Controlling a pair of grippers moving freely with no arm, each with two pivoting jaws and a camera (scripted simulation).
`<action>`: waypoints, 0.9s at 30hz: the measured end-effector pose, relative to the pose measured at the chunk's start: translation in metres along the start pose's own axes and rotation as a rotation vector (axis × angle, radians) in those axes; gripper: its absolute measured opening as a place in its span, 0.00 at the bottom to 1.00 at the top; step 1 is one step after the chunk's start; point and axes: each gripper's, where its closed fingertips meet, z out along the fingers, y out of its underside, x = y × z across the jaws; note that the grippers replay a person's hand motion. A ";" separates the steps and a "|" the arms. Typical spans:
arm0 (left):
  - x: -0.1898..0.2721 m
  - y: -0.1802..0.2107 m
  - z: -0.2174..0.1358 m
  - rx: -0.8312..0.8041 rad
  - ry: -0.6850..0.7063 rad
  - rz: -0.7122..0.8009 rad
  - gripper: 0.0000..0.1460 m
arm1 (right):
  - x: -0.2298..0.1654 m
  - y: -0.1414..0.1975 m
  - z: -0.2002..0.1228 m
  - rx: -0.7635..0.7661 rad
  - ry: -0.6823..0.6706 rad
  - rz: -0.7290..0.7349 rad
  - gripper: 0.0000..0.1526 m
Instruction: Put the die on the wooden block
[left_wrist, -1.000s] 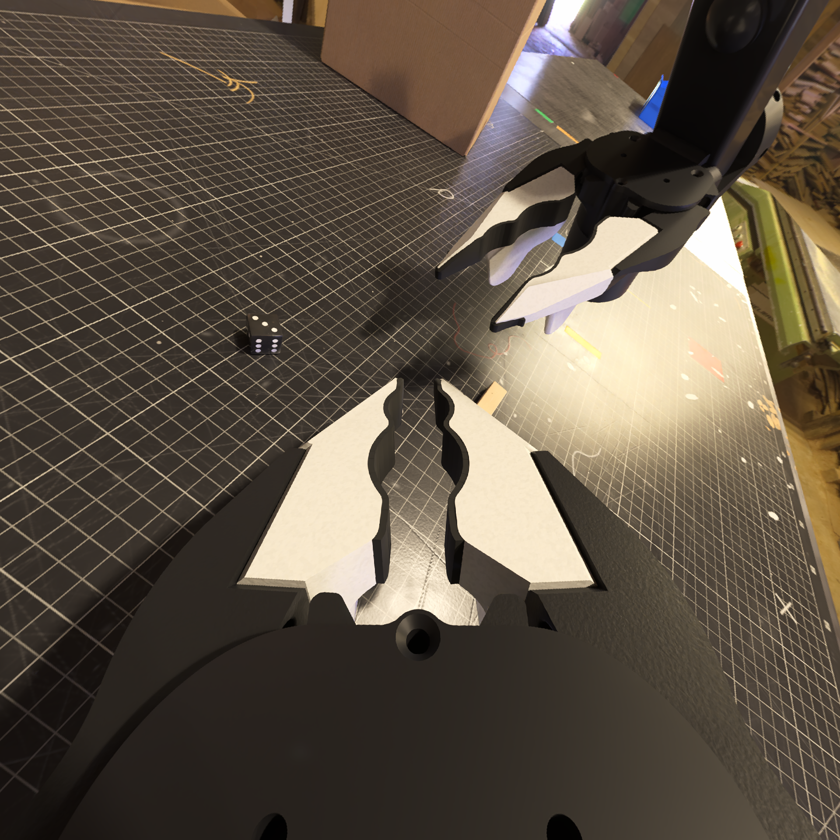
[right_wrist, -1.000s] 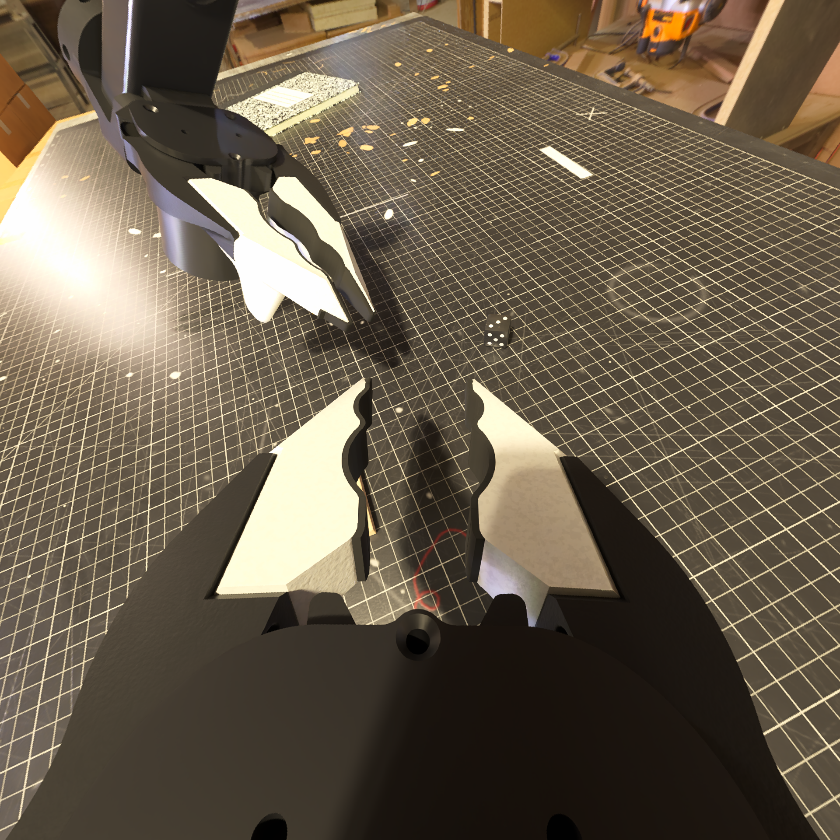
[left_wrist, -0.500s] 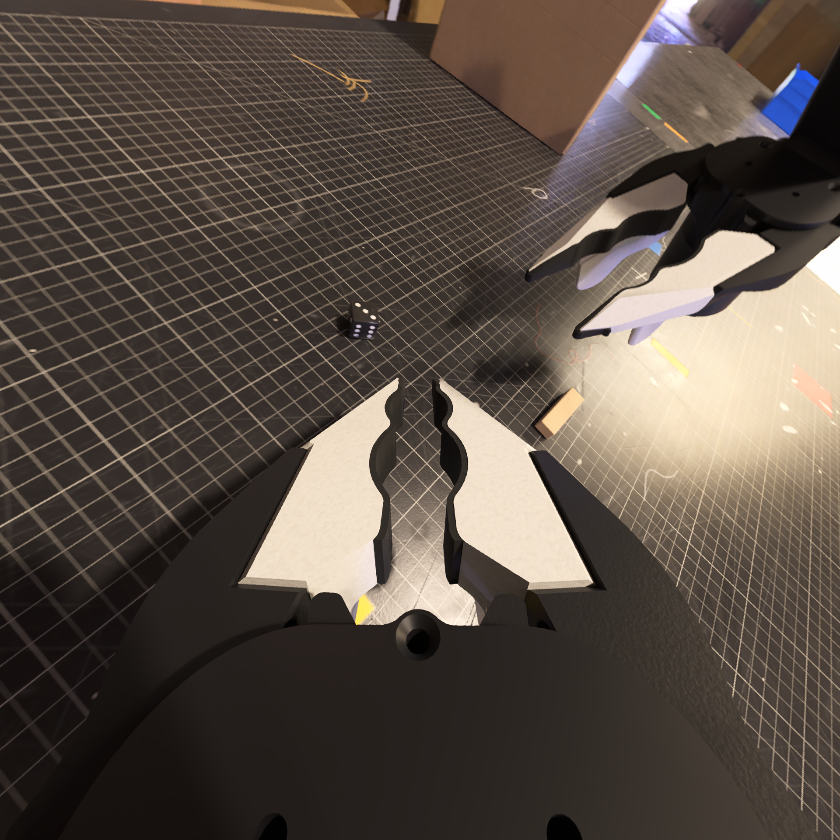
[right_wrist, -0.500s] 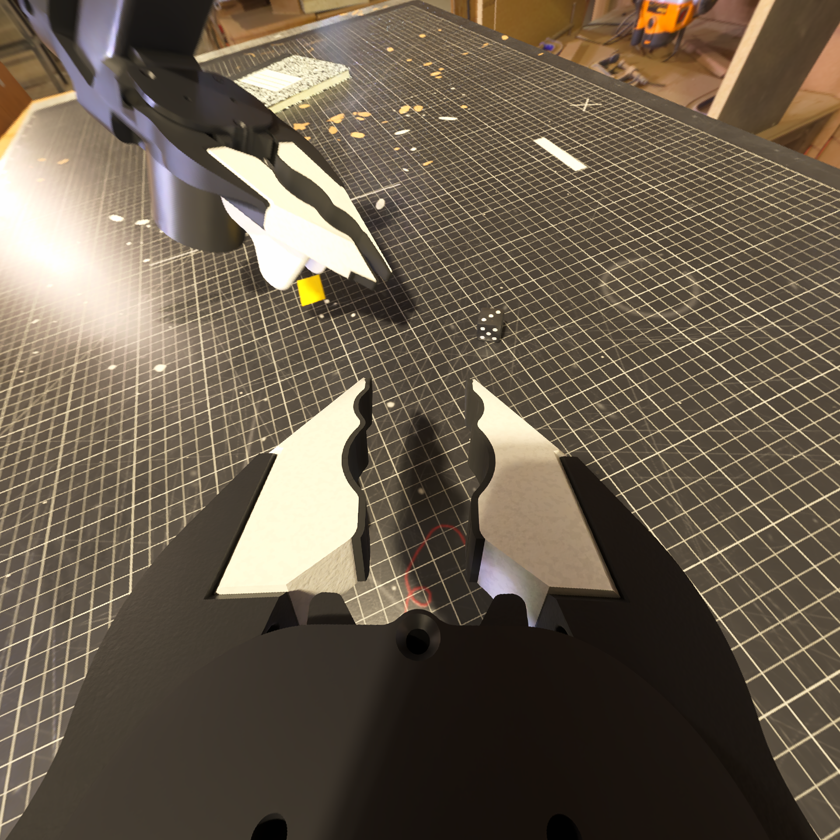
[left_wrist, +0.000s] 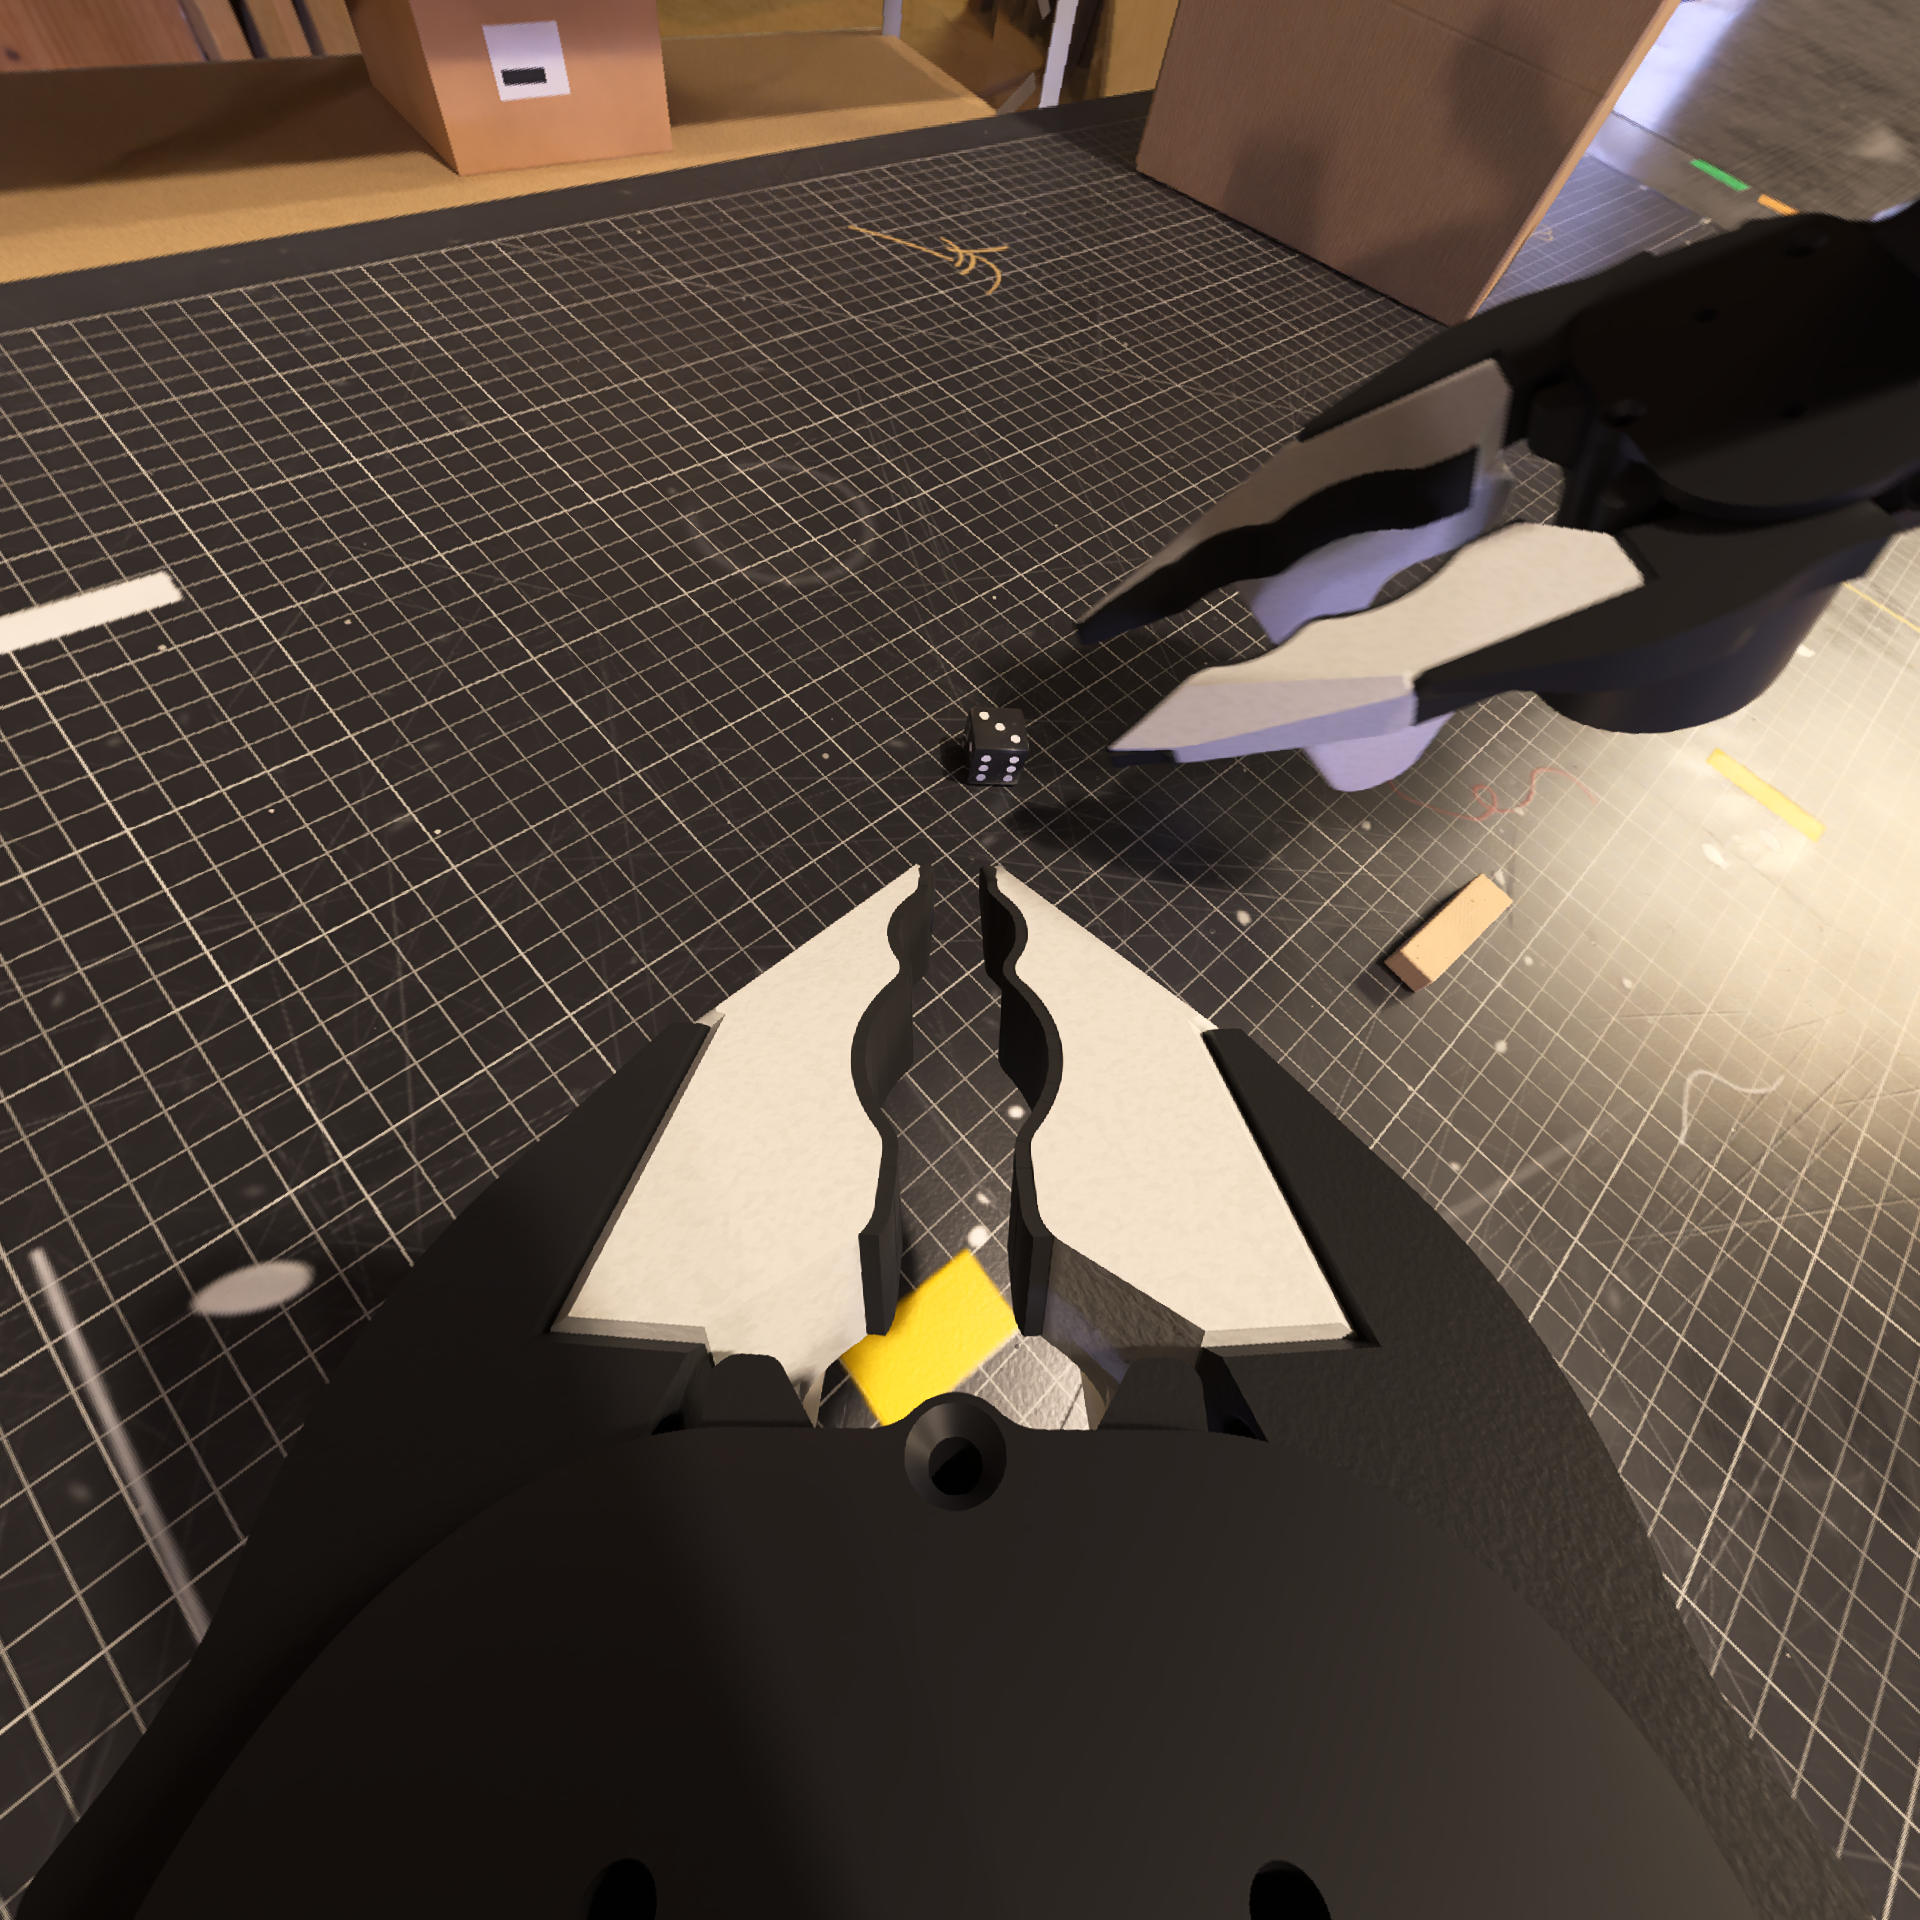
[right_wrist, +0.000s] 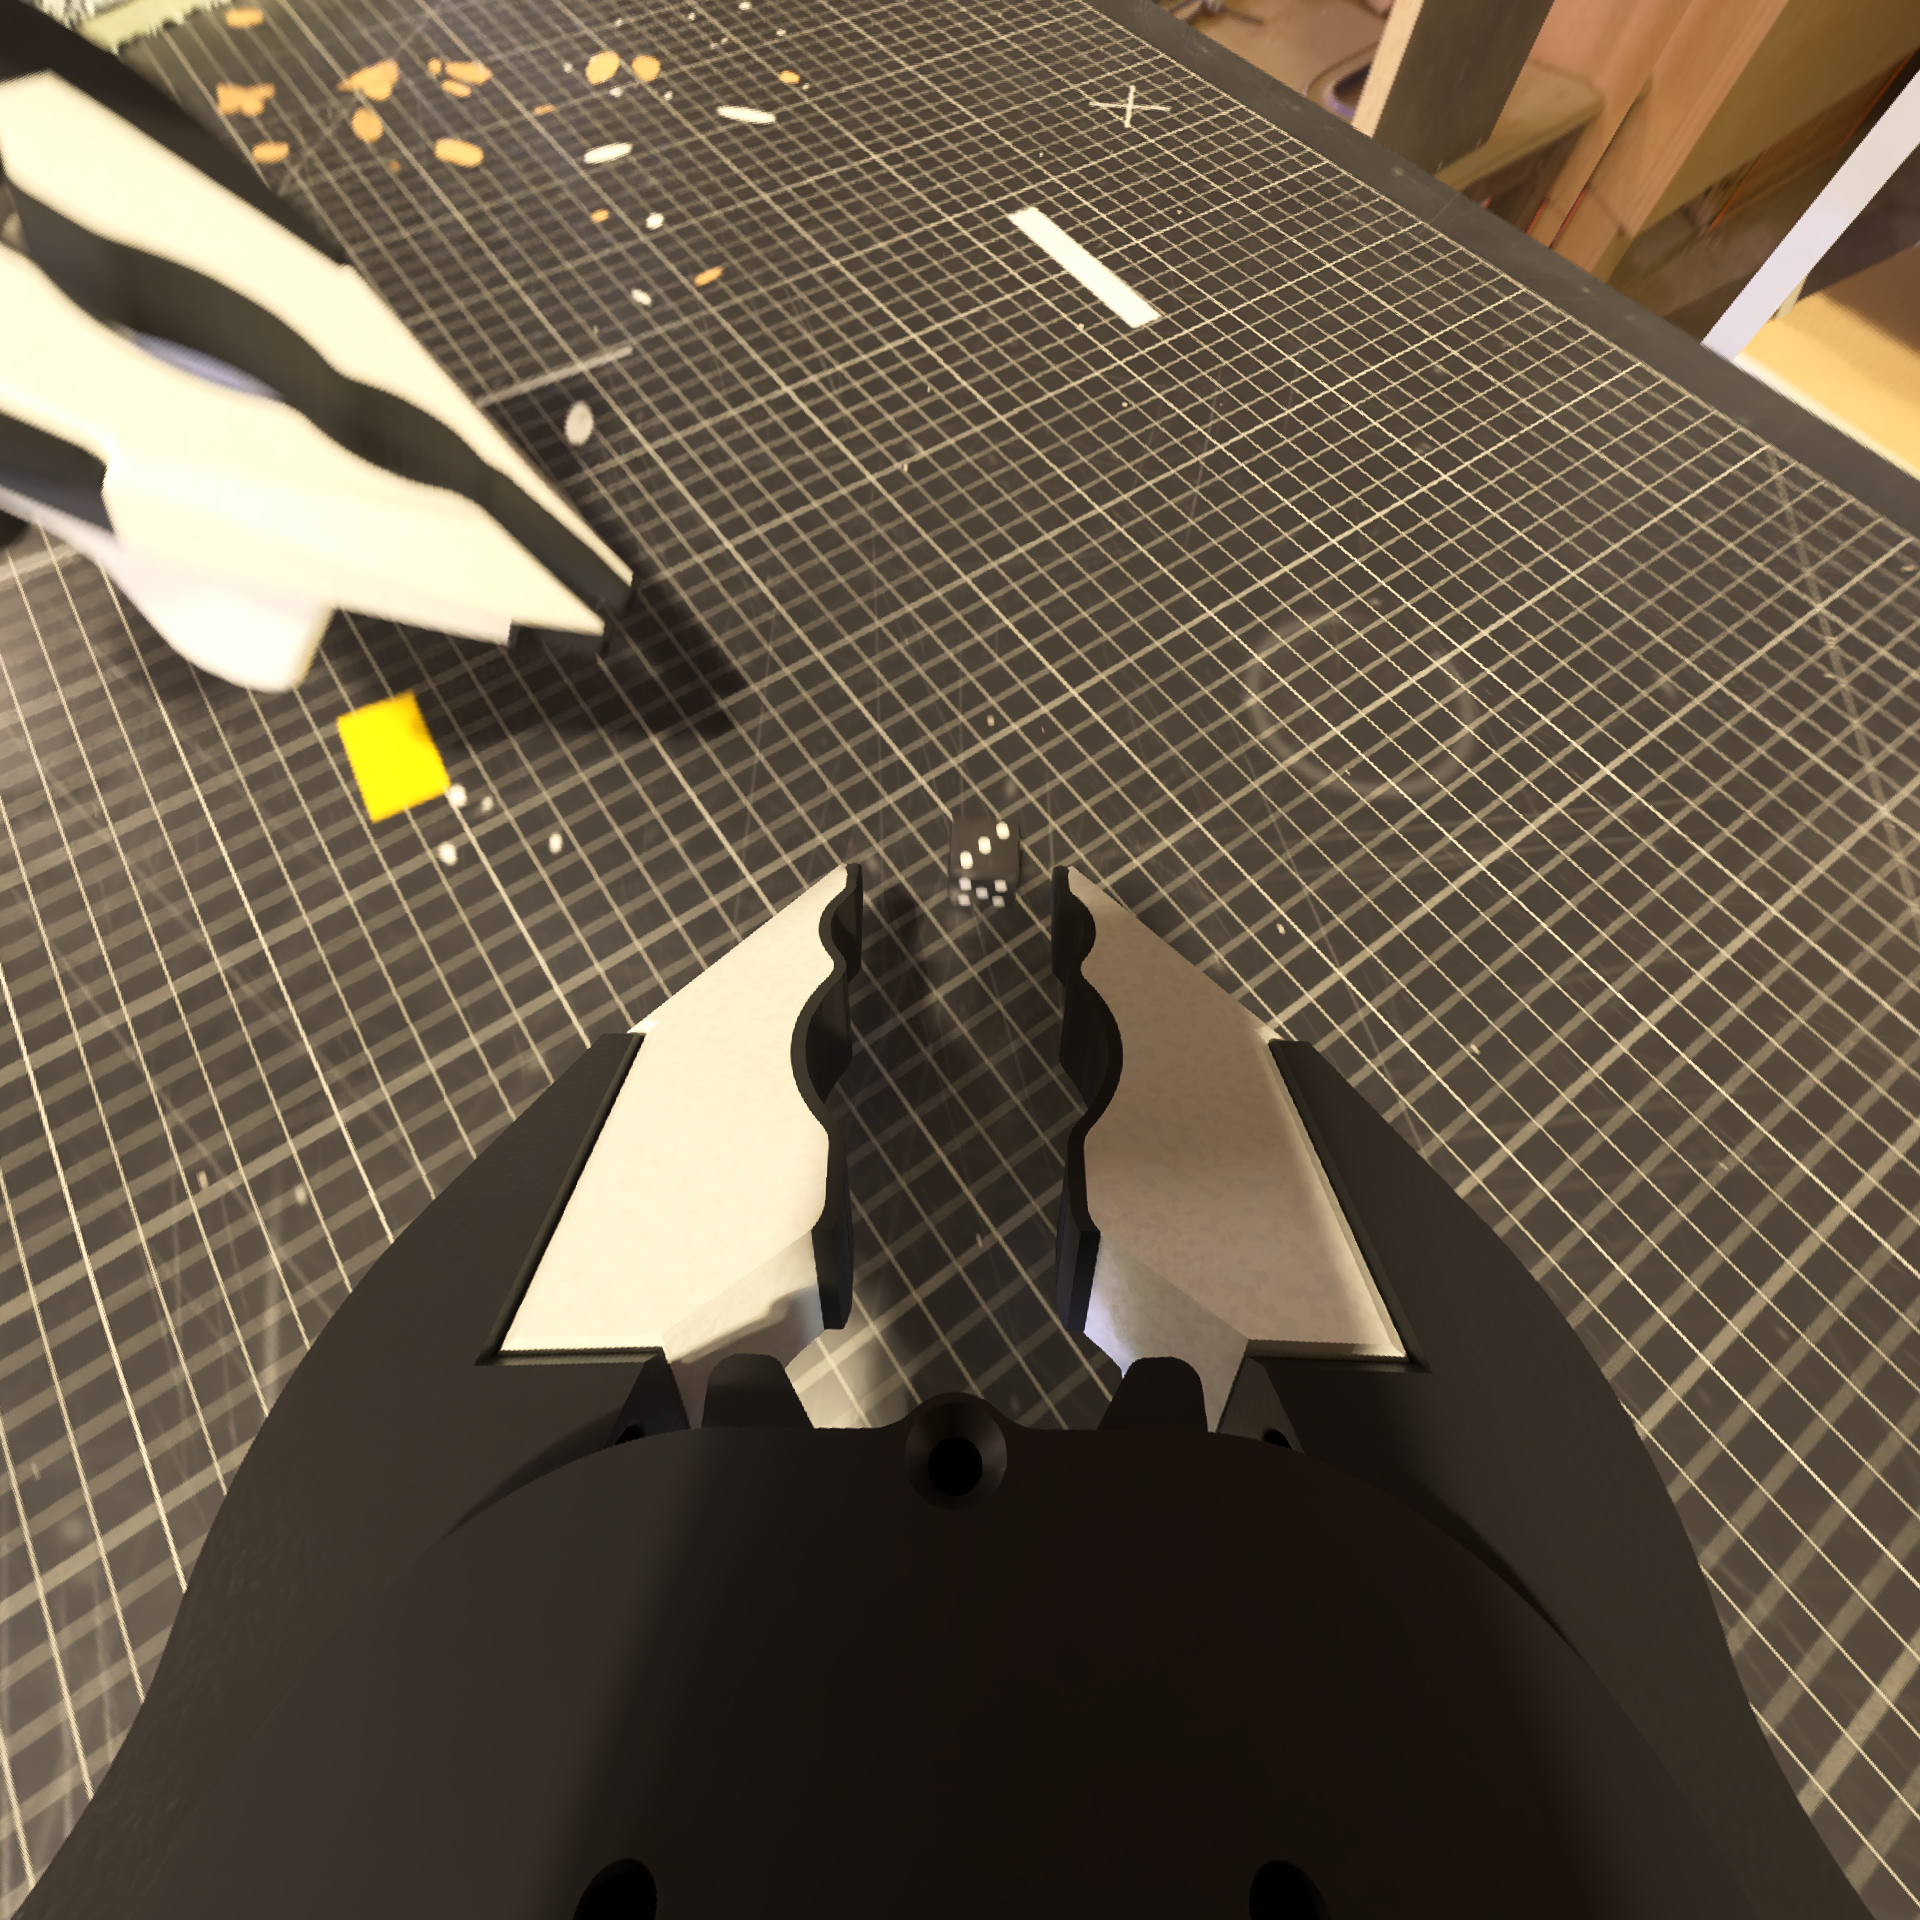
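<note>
dark gridded cutting mat (left_wrist: 520, 520), cardboard boxes (left_wrist: 520, 83) behind, warm light

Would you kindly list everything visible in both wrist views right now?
die: one, black with white pips, on the mat, just ahead of the right tool's tips.
wooden block: one, tan, flat on the mat.
yellow square: one, flat on the mat.
white strip: one, on the mat.
cutting mat: one, black, gridded.
cardboard boxes: two, brown, far edge.
left tool: narrowly open, empty.
right tool: open, empty.
</note>
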 end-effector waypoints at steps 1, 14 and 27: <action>0.000 0.000 0.000 0.003 -0.002 0.004 0.05 | -0.001 -0.005 0.006 -0.003 -0.006 0.025 0.24; 0.028 0.001 0.003 -0.009 0.091 0.047 0.06 | -0.004 0.006 0.042 -0.146 0.035 0.000 0.17; 0.033 0.003 0.005 -0.014 0.116 0.048 0.06 | 0.007 0.012 0.038 -0.164 0.031 0.017 0.15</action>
